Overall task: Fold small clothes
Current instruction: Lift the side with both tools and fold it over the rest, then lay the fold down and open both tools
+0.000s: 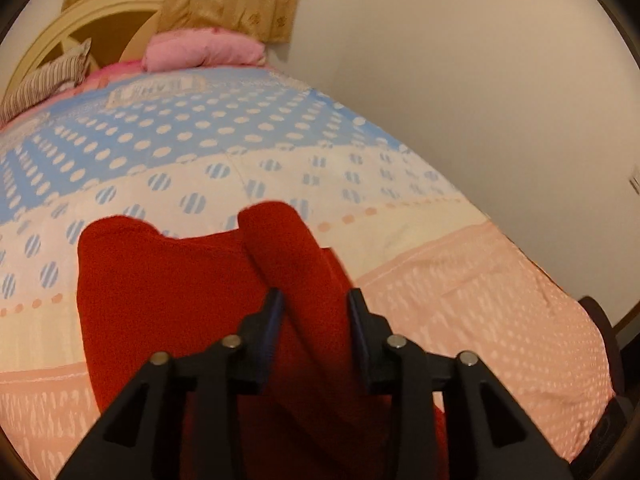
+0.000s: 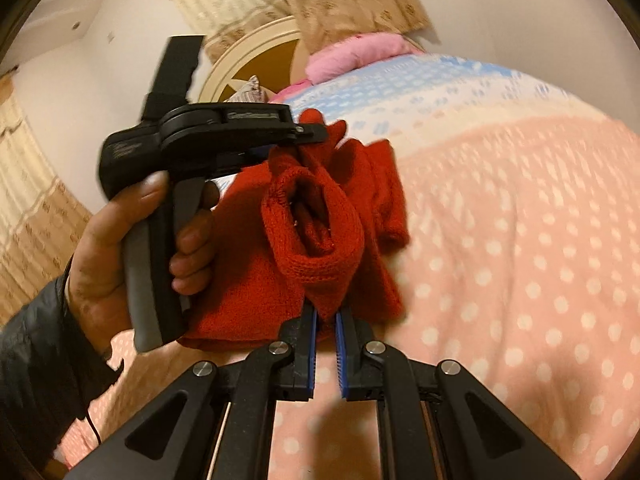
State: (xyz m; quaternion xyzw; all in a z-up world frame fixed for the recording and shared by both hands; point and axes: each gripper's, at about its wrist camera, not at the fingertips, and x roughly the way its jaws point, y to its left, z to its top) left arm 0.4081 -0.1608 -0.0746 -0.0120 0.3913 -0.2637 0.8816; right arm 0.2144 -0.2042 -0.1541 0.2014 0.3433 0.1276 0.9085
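Observation:
A small red knitted garment lies on the bed, partly lifted. In the left wrist view my left gripper has its fingers on either side of a raised red fold or sleeve; a gap shows between them with cloth in it. In the right wrist view my right gripper is pinched shut on the lower edge of a red cuff opening and holds it up. The left gripper also shows in the right wrist view, held in a hand, its tip on the garment's far side.
The bed has a pink dotted cover near me and a blue and white dotted sheet farther off. Pink pillows and a striped pillow lie at the cream headboard. A plain wall runs along the right.

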